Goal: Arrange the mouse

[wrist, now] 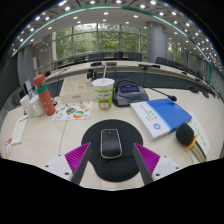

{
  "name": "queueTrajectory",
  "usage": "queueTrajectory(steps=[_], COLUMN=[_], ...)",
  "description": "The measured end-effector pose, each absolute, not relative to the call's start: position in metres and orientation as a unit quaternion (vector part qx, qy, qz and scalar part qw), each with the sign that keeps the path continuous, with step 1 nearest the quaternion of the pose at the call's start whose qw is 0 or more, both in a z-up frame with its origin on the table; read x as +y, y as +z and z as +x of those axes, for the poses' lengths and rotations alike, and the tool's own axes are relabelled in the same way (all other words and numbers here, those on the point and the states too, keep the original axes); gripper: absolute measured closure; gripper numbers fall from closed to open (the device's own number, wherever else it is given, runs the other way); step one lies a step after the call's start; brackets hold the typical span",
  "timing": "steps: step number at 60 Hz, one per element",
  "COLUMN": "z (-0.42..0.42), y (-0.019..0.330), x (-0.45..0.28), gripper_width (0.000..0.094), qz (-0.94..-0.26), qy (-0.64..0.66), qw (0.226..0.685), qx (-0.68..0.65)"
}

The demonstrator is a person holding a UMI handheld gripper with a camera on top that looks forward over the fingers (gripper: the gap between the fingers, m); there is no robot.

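Note:
A dark grey mouse (110,143) lies on a round black mouse pad (112,165) on the light table, just ahead of and between my fingers. My gripper (112,160) is open, its magenta pads (78,157) standing wide on either side of the mouse pad, clear of the mouse. Nothing is held.
Beyond the pad stand a green-and-white paper cup (103,92), a grey box (129,94), and a blue-and-white booklet (158,117). A microphone with a yellow band (188,137) lies at the right. Bottles (40,98) and a leaflet (73,110) are at the left.

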State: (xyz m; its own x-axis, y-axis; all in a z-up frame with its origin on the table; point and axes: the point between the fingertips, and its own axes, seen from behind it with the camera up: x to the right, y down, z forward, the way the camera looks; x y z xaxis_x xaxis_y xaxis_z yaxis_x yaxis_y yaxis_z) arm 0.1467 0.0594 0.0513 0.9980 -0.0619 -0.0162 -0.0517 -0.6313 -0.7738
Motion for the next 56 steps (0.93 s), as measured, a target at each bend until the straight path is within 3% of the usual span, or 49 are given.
queueTrajectory(steps=[21, 37, 56], z=[0.099, 0.077, 0.074], y=[0.168, 0.196, 0.219], x=[-0.110, -0.230, -0.269], gripper_width=[0.0079, 0.0078, 0.0081], qz=[-0.881, -0.878, -0.866], qy=[-0.055, -0.055, -0.050], qw=[0.469, 0.476, 0.497], qx=[-0.001, -0.013, -0.004])
